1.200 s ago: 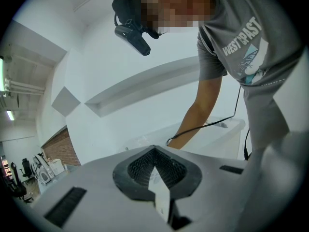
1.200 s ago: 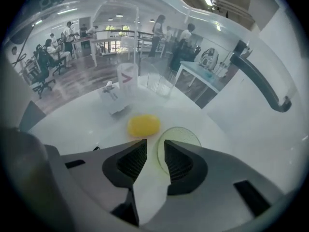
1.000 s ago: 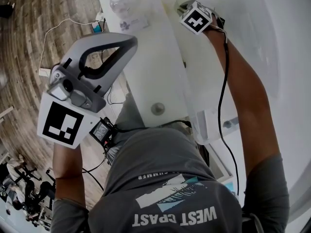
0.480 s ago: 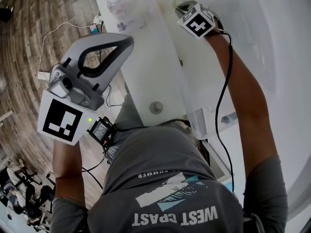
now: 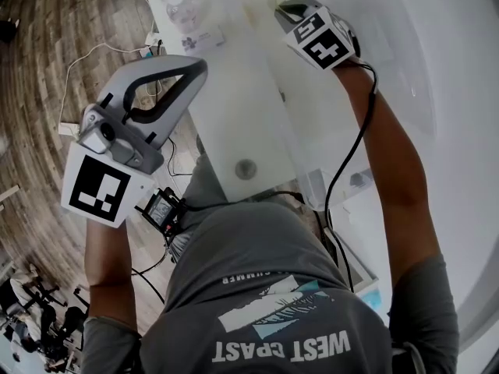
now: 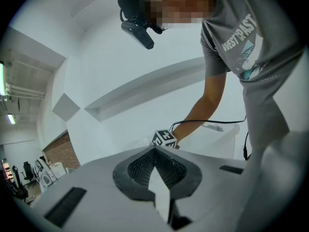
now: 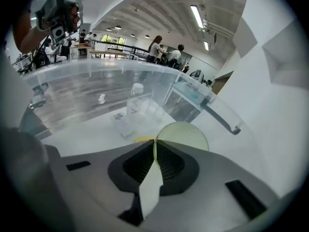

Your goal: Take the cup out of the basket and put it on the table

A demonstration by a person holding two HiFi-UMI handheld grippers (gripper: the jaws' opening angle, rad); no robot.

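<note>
Over the clear basket (image 7: pixel 104 74), the right hand-held gripper (image 7: pixel 155 151) is pinching the thin rim of the pale green cup (image 7: pixel 188 134). Its jaws have just been closing, with that rim between them. Taking the wall edge-on is probably giving a firm enough hold to carry the cup over the basket's side. The left hand-held gripper (image 6: pixel 155 153) is hovering well apart, jaws together on nothing, seemingly held clear of the work. Beside the basket, the white tabletop (image 5: pixel 234 100) is offering a landing place.

We count: grippers 2, left gripper (image 6: pixel 154 151), right gripper (image 7: pixel 155 144) | marker cubes 2, near-left cube (image 5: pixel 97 193), far-right cube (image 5: pixel 320 44) | cup (image 7: pixel 186 132) 1 | clear basket (image 7: pixel 145 66) 1 | table (image 5: pixel 234 92) 1
</note>
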